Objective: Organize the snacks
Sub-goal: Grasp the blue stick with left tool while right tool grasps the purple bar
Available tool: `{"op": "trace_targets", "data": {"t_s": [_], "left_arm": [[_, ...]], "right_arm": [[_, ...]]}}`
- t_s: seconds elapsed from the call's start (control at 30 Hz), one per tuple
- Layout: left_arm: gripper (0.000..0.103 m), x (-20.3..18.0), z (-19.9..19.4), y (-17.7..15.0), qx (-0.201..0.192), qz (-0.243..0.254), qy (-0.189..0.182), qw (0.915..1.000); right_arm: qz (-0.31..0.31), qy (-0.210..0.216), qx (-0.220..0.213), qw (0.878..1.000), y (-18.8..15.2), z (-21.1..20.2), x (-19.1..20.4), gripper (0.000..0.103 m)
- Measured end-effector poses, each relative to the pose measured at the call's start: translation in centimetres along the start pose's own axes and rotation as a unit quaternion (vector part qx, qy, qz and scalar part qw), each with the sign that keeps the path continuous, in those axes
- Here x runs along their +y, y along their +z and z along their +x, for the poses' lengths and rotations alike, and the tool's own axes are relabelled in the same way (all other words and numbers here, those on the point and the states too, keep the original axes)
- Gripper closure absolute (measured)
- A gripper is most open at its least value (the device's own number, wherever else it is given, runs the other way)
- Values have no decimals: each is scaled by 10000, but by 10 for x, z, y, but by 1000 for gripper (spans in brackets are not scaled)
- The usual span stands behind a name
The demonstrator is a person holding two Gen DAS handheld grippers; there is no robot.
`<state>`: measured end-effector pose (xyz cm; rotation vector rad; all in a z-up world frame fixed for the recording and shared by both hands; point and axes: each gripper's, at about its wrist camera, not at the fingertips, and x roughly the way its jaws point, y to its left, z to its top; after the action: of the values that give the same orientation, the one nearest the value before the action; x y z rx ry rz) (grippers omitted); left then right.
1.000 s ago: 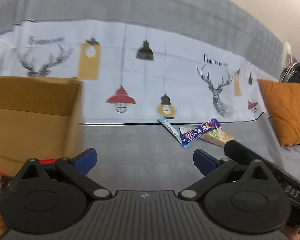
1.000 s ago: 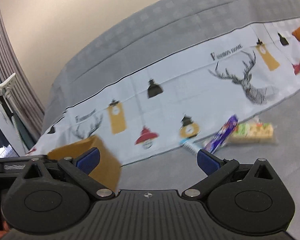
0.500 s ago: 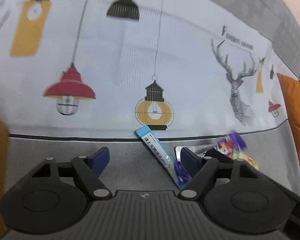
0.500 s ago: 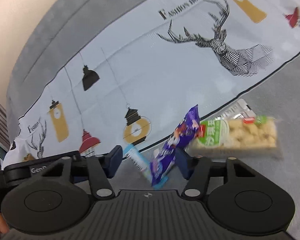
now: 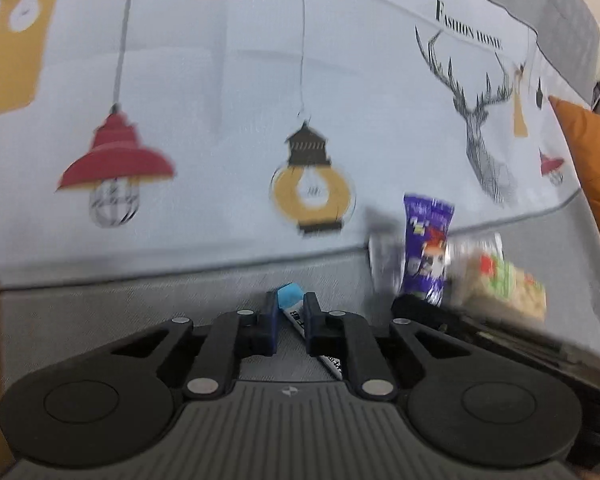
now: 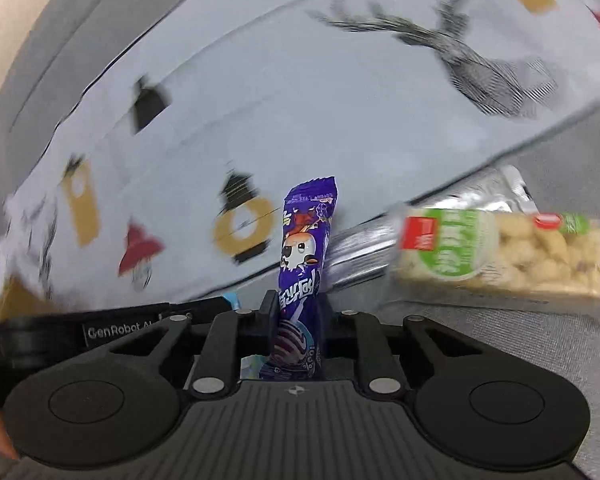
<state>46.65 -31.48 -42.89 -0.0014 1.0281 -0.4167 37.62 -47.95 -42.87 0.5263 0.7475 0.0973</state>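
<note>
My left gripper (image 5: 291,307) is pinched tight on the light-blue stick packet (image 5: 290,300); its blue end pokes up between the pads, and a white stretch with dark print runs down past the right-hand finger over the grey seat (image 5: 100,320). My right gripper (image 6: 298,304) is clamped around the purple candy packet (image 6: 305,248), which stands nearly upright between the fingers. It is glossy purple with a crimped top edge, a white cartoon face in the middle and white lettering with a swirl lower down. In the left view the same purple packet (image 5: 426,248) rises just to the right of my left gripper. Beside it on the seat lies the clear-wrapped puffed snack bar (image 6: 512,256), pale nuggets under a green and red label, with a silvery wrapper (image 6: 364,252) behind it against the printed cover (image 6: 340,100) showing lamps and a stag
</note>
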Motion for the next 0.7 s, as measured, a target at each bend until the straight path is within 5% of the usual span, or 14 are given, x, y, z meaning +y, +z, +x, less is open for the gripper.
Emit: {"op": "trace_targets", "data": {"t_s": [0.2, 0.37, 0.5, 0.6, 0.7], "left_arm": [[92, -8, -34, -35, 266, 536, -86, 9982], [67, -23, -47, -64, 393, 749, -213, 9962], [67, -35, -41, -81, 424, 1139, 153, 9925], [70, -28, -35, -85, 190, 955, 148, 9951], [88, -29, -33, -85, 10, 1030, 176, 9945]], "right_arm": [[-196, -177, 218, 9994, -20, -29, -9, 83], [-90, -95, 280, 9995, -34, -52, -23, 82], [-190, -25, 382, 9991, -37, -59, -26, 79], [-268, 5, 444, 9987, -35, -54, -27, 77], [-448, 38, 457, 9979, -34, -47, -23, 75]]}}
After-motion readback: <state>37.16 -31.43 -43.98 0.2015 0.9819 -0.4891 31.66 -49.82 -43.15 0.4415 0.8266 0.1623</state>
